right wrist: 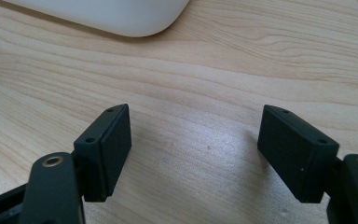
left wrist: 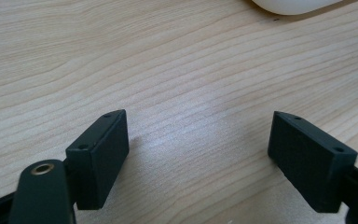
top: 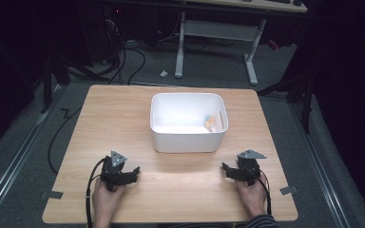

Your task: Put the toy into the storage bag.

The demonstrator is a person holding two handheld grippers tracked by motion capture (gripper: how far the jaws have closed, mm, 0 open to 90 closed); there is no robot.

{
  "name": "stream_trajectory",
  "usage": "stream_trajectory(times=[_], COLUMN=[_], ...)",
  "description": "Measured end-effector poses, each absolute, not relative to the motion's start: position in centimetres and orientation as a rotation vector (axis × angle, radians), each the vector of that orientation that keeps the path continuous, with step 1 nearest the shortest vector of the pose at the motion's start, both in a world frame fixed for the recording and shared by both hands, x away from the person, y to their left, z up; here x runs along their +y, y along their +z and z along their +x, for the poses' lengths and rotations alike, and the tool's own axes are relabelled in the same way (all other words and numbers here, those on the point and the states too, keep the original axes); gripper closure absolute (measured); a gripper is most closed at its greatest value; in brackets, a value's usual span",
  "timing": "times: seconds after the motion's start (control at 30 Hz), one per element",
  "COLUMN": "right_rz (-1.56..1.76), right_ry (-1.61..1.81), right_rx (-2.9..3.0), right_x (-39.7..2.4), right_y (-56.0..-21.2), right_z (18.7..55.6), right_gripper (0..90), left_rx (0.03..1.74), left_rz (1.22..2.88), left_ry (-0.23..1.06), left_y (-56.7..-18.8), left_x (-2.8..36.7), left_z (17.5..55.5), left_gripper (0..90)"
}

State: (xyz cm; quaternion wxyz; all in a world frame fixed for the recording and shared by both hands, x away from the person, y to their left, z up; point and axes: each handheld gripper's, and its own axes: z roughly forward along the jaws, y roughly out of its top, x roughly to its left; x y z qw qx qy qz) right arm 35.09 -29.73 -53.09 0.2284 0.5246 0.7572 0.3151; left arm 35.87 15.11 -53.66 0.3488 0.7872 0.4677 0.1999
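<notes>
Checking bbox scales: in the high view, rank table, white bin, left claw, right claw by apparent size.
1. table
2. white bin
3. left claw and right claw: look alike, so unranked; both open and empty.

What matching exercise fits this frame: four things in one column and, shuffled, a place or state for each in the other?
Things:
1. left claw
2. right claw
3. white bin
4. small colourful item

Places or states:
A. stands mid-table, beyond both hands
B. lies inside the bin, at its right end
C. open over bare wood at the near right of the table
D. open over bare wood at the near left of the table

Pairs: 1-D, 2-C, 3-A, 4-B
</notes>
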Motion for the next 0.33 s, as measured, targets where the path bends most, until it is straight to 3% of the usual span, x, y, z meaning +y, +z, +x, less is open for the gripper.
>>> stream_trajectory(times=[0.33], right_rz=[1.442], right_ry=[0.867], right_rx=[2.084], right_x=[-29.74], right_y=[-53.1], right_z=[35.08], right_gripper=[26.1], left_rx=[1.212], left_rz=[2.041], left_ry=[0.518], left_y=[-53.65], left_x=[15.11], left_z=[35.87], left_gripper=[20.6])
